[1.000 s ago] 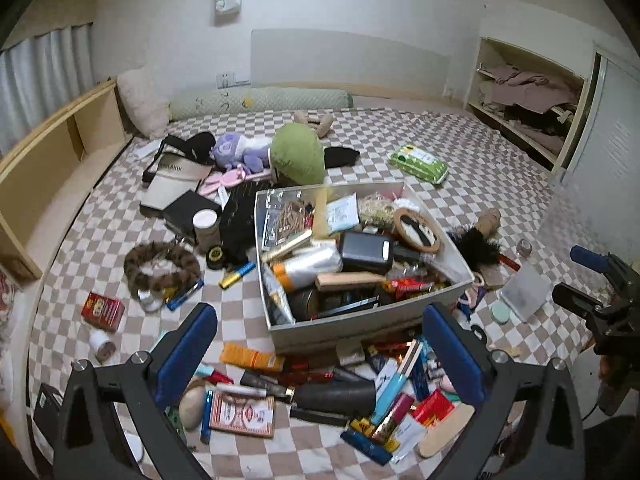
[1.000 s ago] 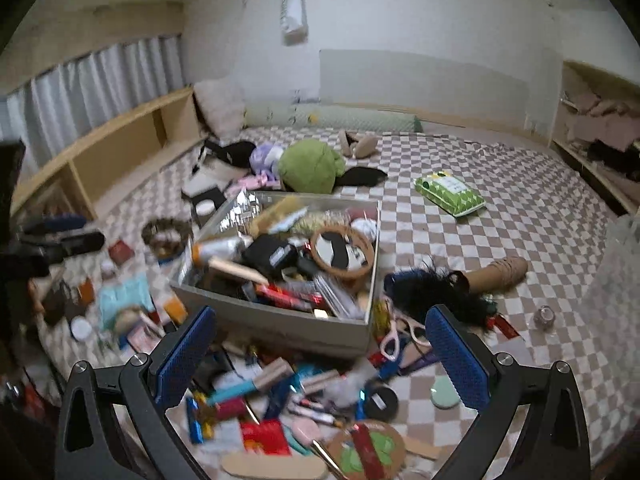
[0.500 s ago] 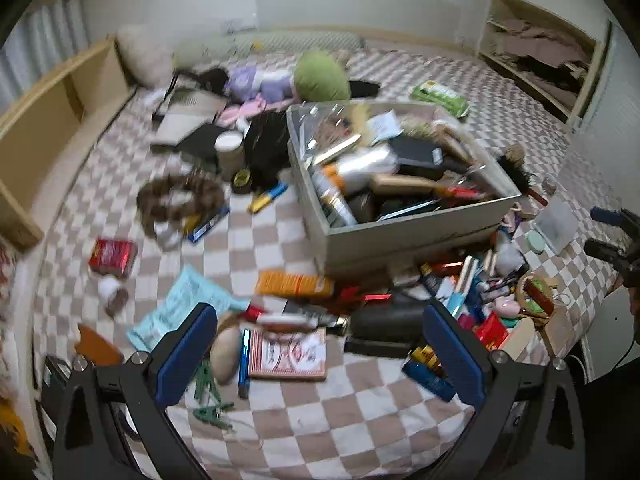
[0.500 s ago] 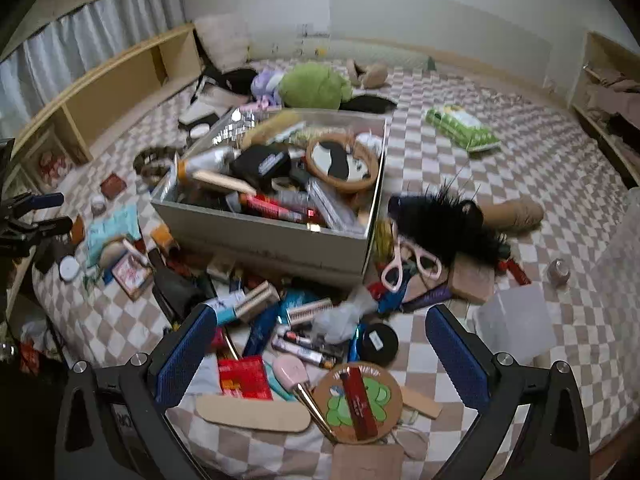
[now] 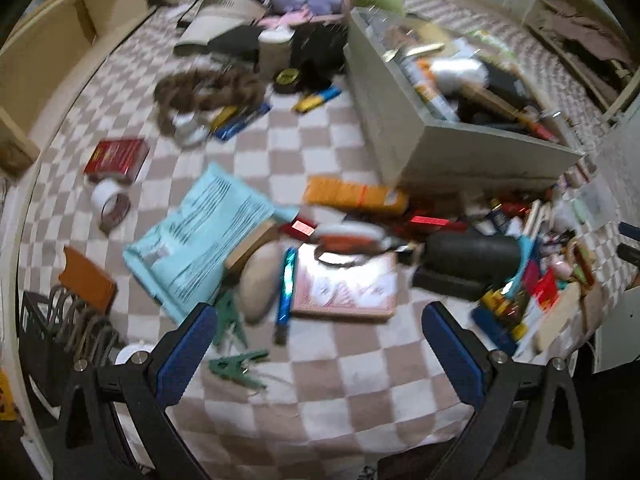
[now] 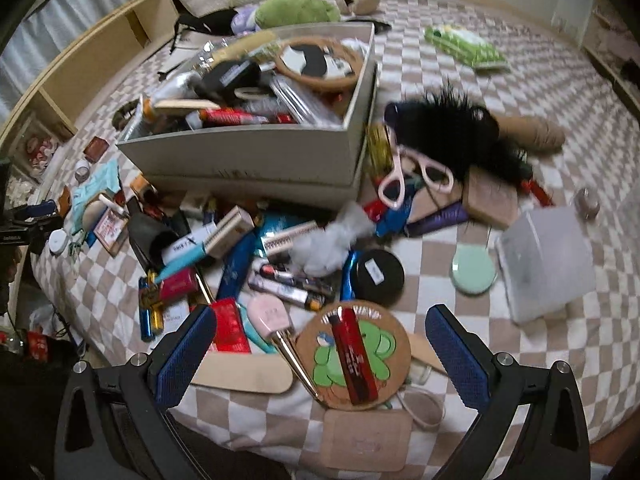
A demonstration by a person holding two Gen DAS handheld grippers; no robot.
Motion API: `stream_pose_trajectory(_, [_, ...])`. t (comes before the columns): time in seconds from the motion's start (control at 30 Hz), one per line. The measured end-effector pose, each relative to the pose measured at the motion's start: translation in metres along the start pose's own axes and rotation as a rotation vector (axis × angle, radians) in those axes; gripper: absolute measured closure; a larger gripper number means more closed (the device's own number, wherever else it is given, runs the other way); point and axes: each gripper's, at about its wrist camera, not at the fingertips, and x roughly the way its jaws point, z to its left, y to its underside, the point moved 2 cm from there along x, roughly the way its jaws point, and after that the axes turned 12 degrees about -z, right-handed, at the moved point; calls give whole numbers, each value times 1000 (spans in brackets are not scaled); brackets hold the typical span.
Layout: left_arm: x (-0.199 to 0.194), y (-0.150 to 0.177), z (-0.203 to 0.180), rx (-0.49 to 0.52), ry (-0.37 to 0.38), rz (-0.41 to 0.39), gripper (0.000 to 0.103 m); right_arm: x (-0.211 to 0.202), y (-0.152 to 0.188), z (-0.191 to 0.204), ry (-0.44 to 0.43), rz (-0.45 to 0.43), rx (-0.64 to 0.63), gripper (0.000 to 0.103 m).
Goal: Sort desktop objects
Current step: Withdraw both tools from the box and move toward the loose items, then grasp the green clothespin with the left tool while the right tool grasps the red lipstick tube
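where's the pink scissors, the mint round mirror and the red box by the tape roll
pink scissors [image 6: 416, 178]: right wrist view, between the two handle loops
mint round mirror [image 6: 474, 270]: right wrist view, centre of the disc
red box [image 5: 116, 155]: left wrist view, top face

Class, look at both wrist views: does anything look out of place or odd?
Yes. The grey open box is heaped full, while small items lie spilled around it on the checkered cloth. A red tube lies across the round frog coaster.

No lettering is legible; print on the light-blue leaflet is blurred.
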Motion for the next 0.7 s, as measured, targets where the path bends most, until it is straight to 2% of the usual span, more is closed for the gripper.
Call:
stream_pose_trajectory(0.2, [21,21,25,-35,-39,98,2,12,8,-13,-9,57,43,0])
stream_pose_trajectory(0.37, [34,34,39,-51,-59,152,11,17,11,-28,-17,85,105,0])
stream_pose_trajectory(0.5, [41,40,39,-31,-59,170,24,17,14,-41,-12,92,145,0])
stream_pose_trajectory(0.53, [43,41,38,-23,-58,174,30,18,15,-44,-9,98,154,0])
stream_pose_trajectory(0.67, [44,45,36,12,-65,181,45,23,24,-55,4,126,173,0])
stream_pose_trajectory(0.7, [43,45,37,14,-63,179,57,24,26,-57,8,134,174,0])
